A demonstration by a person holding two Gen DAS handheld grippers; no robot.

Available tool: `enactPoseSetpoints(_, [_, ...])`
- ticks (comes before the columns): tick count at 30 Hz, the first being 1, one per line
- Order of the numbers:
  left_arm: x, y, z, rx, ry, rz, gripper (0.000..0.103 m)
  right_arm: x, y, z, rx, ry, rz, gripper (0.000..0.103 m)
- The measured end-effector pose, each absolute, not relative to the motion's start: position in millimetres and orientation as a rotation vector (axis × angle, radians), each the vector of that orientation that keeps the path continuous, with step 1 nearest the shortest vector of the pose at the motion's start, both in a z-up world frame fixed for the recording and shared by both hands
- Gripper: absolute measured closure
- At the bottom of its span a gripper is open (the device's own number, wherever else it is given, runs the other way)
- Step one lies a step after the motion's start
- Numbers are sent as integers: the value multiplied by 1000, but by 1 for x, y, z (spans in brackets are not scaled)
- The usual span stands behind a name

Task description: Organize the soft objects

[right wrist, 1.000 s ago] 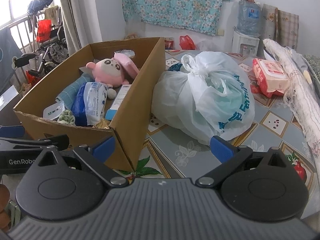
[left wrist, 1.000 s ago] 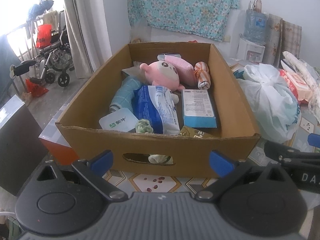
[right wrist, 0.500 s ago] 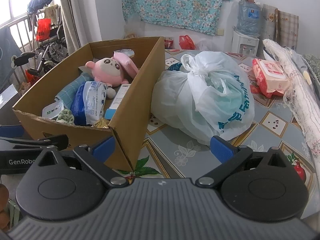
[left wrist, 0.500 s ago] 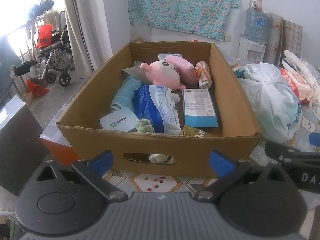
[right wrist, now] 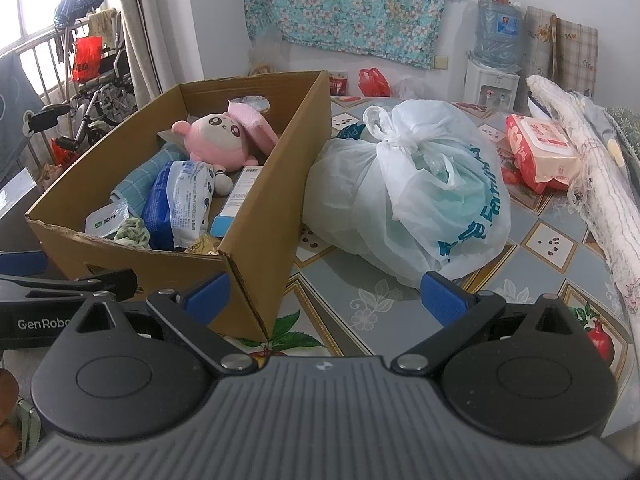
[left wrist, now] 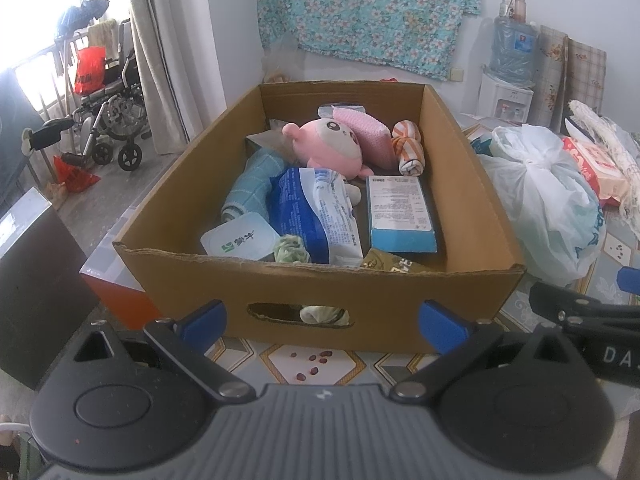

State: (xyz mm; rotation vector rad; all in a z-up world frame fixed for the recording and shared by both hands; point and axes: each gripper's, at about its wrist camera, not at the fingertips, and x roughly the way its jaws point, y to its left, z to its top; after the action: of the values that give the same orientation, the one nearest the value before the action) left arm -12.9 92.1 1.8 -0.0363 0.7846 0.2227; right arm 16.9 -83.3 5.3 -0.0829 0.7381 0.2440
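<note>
Both hand-held grippers, left (left wrist: 322,322) and right (right wrist: 324,294), are hovering wide open and empty before the cardboard box (left wrist: 320,288). Reaching toward the pink plush (left wrist: 328,148) at twelve o'clock is risking snagging the near wall and dragging the box along the tabletop (right wrist: 360,292).

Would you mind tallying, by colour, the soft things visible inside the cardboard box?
Pink: 2, the plush toy and the pink cloth
Blue: 1, the checked towel
Orange and white: 1, the striped roll
Green: 1, the crumpled cloth
Total: 5

Matt corrugated cardboard box (left wrist: 320,292), fuzzy plush toy (left wrist: 328,148)
</note>
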Motion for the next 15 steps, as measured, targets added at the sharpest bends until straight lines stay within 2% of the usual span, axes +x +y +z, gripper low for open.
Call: enactPoseSetpoints(15, [-14,93,2,-39,785,224,0,16,-82,5,-84,740,248,1])
